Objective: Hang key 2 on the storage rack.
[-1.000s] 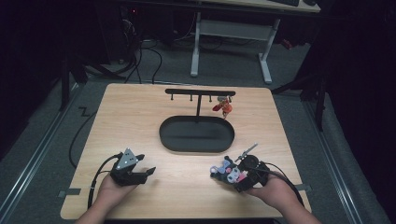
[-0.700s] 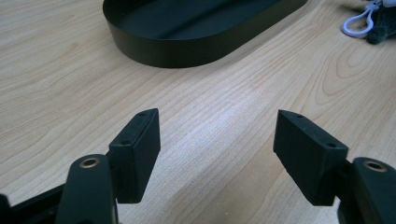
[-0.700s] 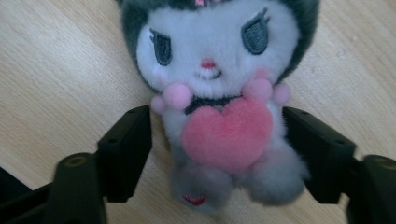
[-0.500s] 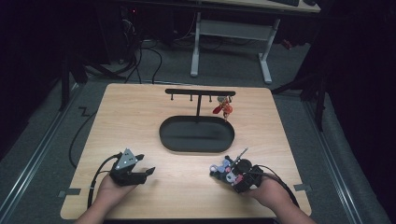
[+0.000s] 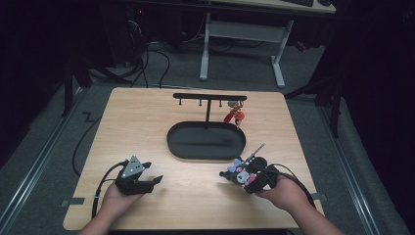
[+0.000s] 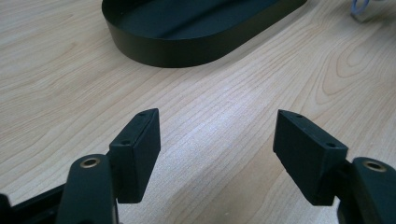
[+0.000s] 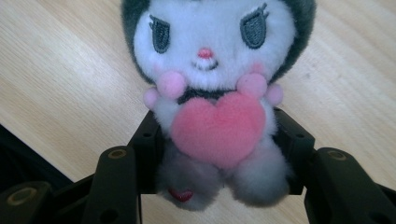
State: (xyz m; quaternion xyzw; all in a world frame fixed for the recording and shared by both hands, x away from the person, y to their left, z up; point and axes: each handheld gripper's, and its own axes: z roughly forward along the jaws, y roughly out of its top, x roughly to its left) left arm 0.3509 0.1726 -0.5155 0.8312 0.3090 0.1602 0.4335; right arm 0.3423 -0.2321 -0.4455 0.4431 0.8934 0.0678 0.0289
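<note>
A plush toy with a white face, dark hood and pink heart lies on the table at the front right, and its metal keychain sticks up behind it. My right gripper has just been closing its jaws. They now press on both sides of the toy's body. My left gripper rests at the front left, open, with bare wood between its jaws.
A black oval tray sits at mid-table. Behind it stands a black hook rack with a red charm hanging at its right end. The table's front edge lies close to both hands.
The right gripper's jaws have closed in from wide open onto the plush toy, and the keychain has shifted a little. The left gripper has kept still.
</note>
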